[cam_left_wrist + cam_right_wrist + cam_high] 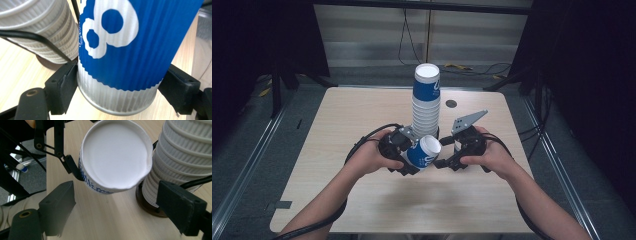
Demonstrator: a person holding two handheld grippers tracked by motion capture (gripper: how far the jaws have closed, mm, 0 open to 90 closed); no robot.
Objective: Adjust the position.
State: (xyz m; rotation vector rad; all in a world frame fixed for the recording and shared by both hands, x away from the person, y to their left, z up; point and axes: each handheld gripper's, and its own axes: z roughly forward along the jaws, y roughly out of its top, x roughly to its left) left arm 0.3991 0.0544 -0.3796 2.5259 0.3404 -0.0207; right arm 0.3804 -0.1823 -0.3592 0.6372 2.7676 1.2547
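Cup (125, 50), light, thin and easily crushed, sat pinched near its base by the left gripper (117, 92), while the right gripper (115, 217) stood spread, holding nothing.

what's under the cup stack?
A dark round base shows under the stack of ribbed paper cups, resting on the wooden table. Most of the base is covered by the stack, so its top can't be seen.
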